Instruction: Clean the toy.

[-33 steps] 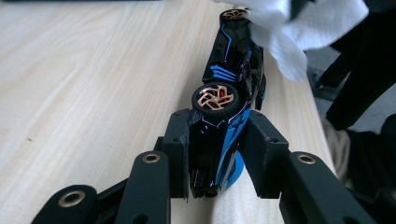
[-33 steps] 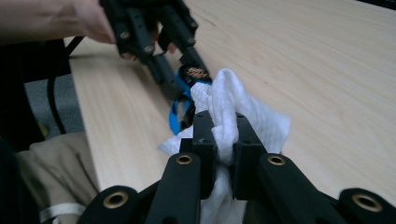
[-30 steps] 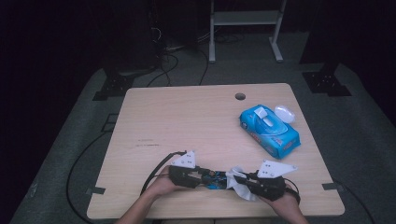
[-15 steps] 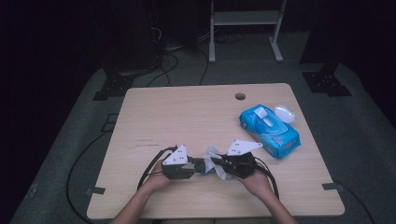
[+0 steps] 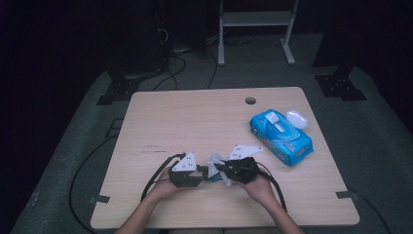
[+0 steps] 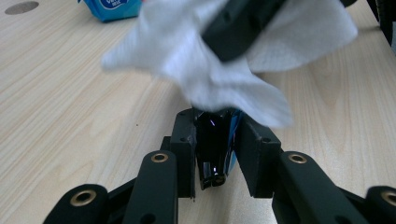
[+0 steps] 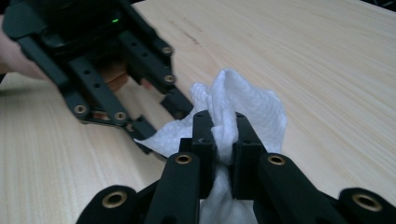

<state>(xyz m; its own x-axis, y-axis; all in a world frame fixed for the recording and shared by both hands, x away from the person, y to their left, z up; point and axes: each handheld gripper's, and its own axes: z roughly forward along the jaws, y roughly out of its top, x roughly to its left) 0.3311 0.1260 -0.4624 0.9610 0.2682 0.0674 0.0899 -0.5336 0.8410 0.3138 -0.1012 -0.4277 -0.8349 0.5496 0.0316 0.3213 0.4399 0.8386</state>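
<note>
Dark floor and cabling surround a pale wooden desk (image 5: 195, 122). Near its front edge, the left tongs (image 6: 215, 140) are clenched on a small glossy dark object (image 6: 212, 154) with a blue edge; what it is cannot be told. The right tongs (image 7: 223, 135) are clenched on a white wipe (image 7: 252, 105), crumpled and dimpled, draped over that object. For a clean pass, hold the left tongs steady and draw the wipe along the object with light pressure. A blue wipes pack (image 5: 281, 136), lid open, lies near the right edge.
</note>
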